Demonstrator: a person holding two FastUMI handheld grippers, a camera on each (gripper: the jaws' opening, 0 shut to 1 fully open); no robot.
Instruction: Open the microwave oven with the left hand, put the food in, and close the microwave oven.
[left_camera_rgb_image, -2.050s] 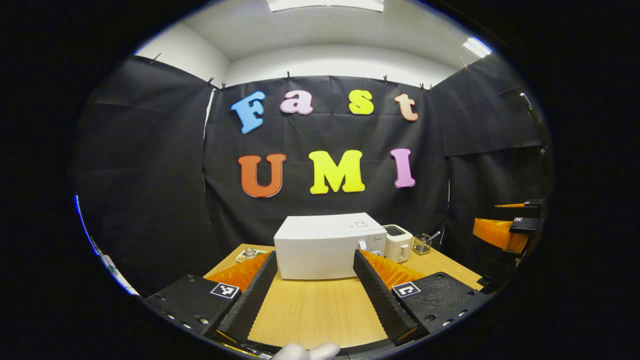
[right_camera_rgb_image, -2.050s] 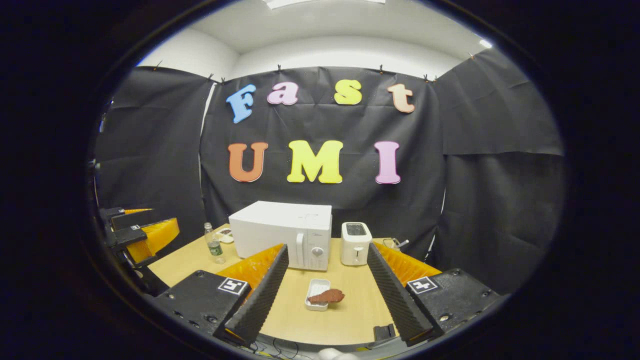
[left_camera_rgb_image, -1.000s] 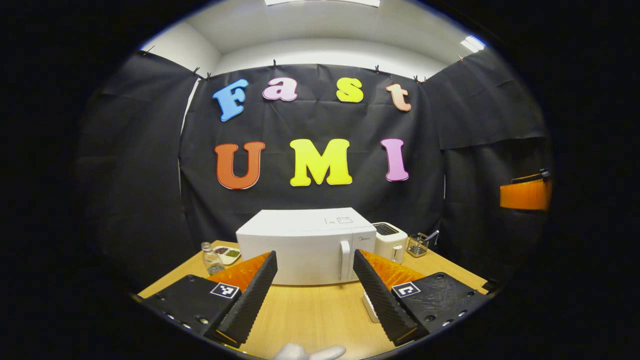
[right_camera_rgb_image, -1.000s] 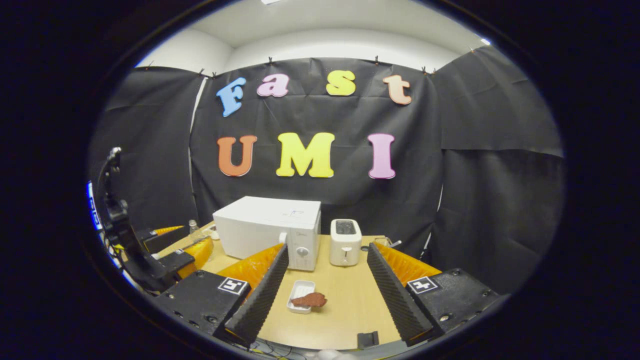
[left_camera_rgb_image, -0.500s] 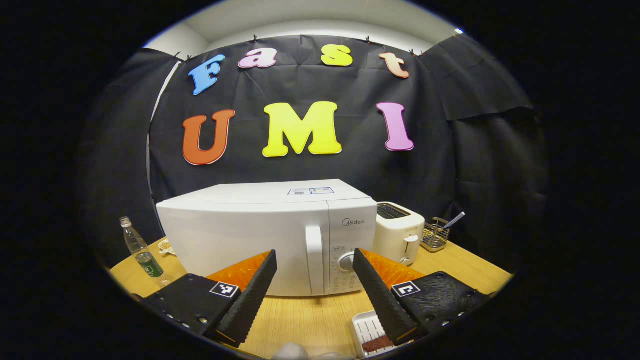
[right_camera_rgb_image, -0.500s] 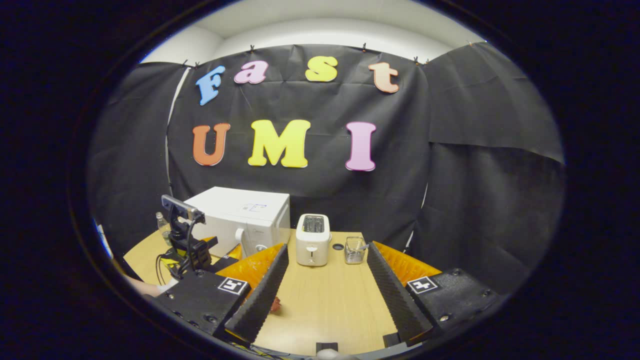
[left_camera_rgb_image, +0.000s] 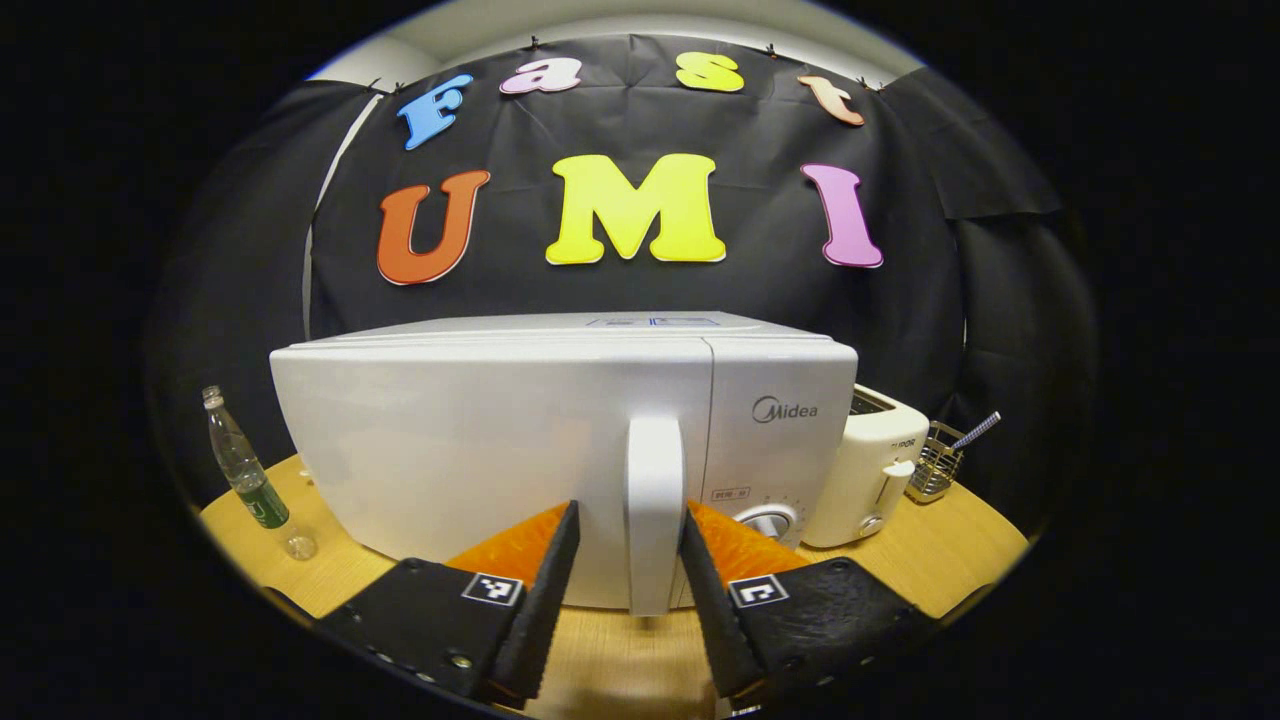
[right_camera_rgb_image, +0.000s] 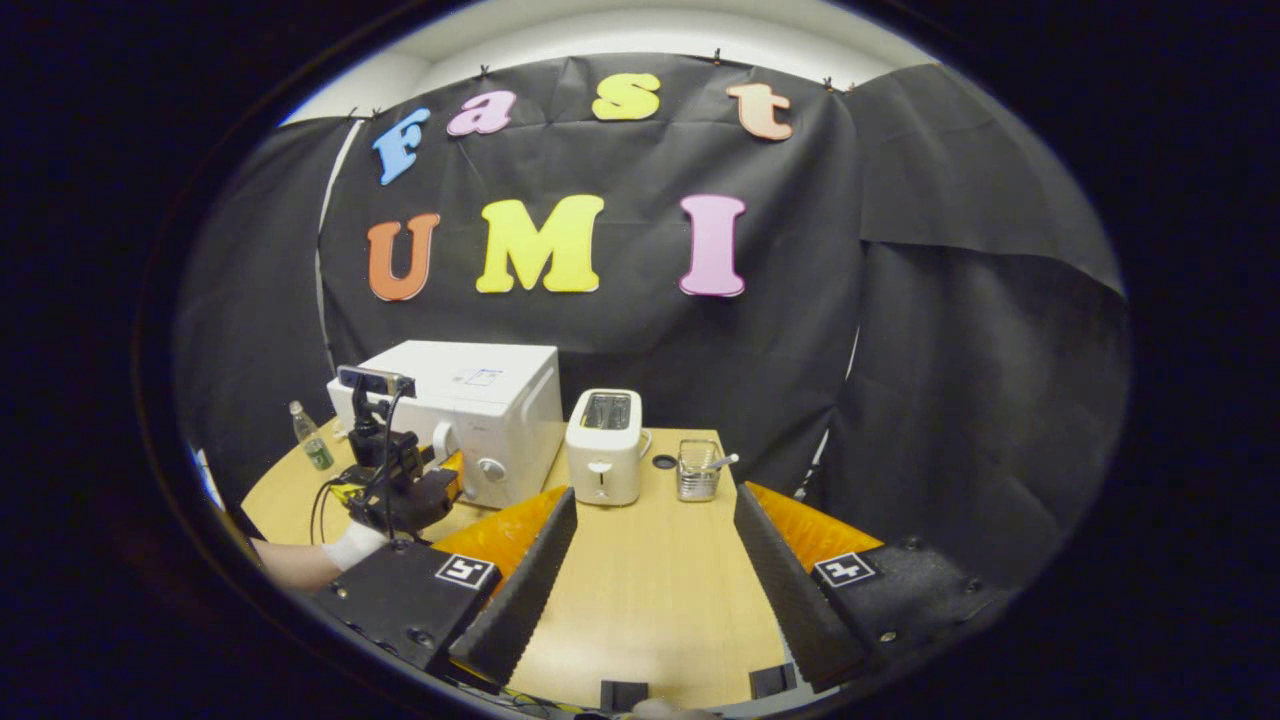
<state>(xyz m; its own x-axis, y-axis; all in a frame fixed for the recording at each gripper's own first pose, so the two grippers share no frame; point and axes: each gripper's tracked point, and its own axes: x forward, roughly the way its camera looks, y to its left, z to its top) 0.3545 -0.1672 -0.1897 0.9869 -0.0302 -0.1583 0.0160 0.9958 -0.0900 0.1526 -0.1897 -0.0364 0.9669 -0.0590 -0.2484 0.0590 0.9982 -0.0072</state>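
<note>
Left gripper view: our left gripper has come close to the microwave oven in the last half second, and its fingers have narrowed, so that the door handle now stands between them. We cannot tell if both fingers already press on the handle; they look just beside it on each side. In our judgement the opening step is about to begin: close fully, then pull the door.

The handle is a smooth white vertical bar, rounded at the top, and the microwave oven is a glossy white box with a round knob (partly hidden behind the right finger). The fingers have a ribbed surface.

In the right gripper view, the right gripper is wide open and holds nothing above the bare wooden table. The food has gone out of its view, so we cannot say where it lies now. Near the microwave oven stand a white toaster and a small wire basket.
</note>
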